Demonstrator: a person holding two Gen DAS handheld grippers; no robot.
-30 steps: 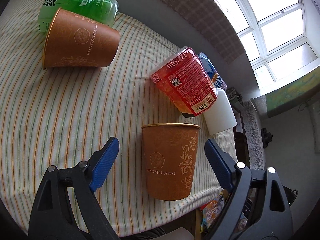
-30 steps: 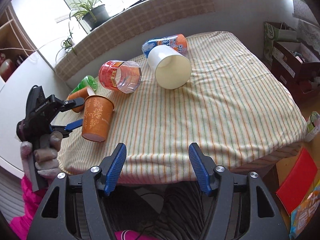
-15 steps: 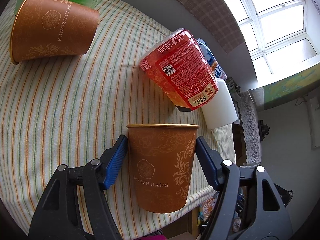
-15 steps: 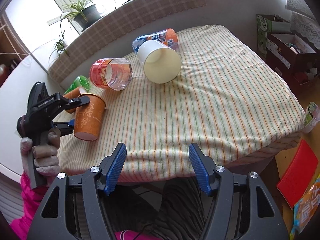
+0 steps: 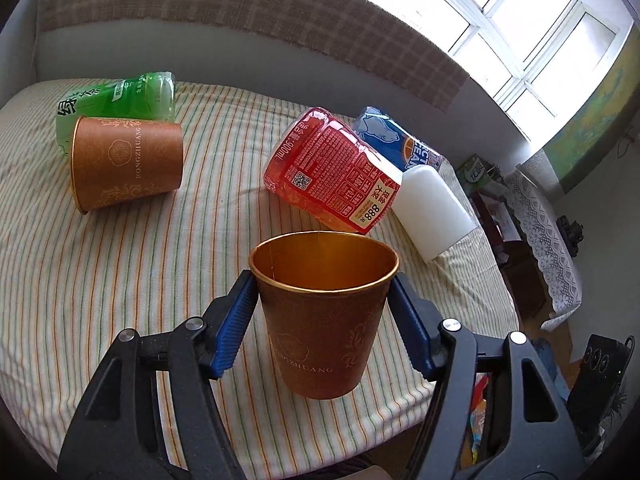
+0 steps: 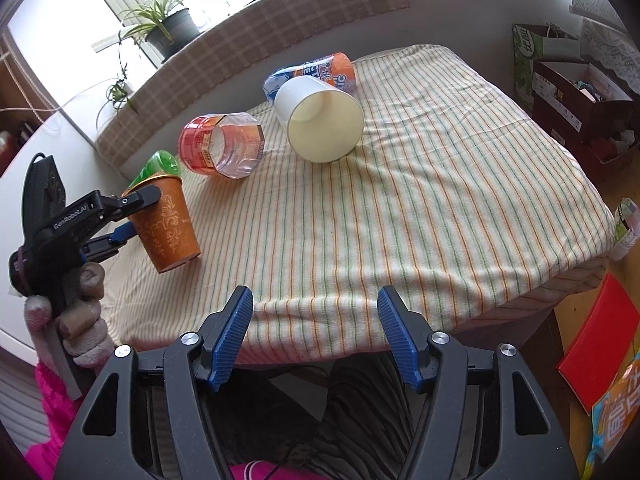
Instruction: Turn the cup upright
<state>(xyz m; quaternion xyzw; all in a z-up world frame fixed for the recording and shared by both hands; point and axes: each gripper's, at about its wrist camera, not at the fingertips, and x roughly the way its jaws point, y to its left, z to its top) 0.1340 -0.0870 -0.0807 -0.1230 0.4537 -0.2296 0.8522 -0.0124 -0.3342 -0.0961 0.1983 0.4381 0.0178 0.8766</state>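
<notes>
My left gripper (image 5: 323, 320) is shut on a brown paper cup (image 5: 324, 320) with a gold rim, its blue pads pressing both sides. The cup stands mouth up, tilted slightly, near the front left of the striped table; it also shows in the right wrist view (image 6: 168, 224). A second brown cup (image 5: 126, 160) lies on its side at the far left. A white cup (image 6: 320, 118) lies on its side mid-table. My right gripper (image 6: 316, 328) is open and empty over the table's front edge.
A green bottle (image 5: 120, 100), a red plastic container (image 5: 332, 172) and a blue-orange bottle (image 5: 396, 140) lie on the striped cloth (image 6: 400, 208). Cardboard boxes (image 6: 576, 92) stand on the floor to the right. A potted plant (image 6: 168, 28) sits on the window sill.
My left gripper has closed on the brown cup and tipped it so that its open mouth now faces the camera. The right gripper has barely moved.
</notes>
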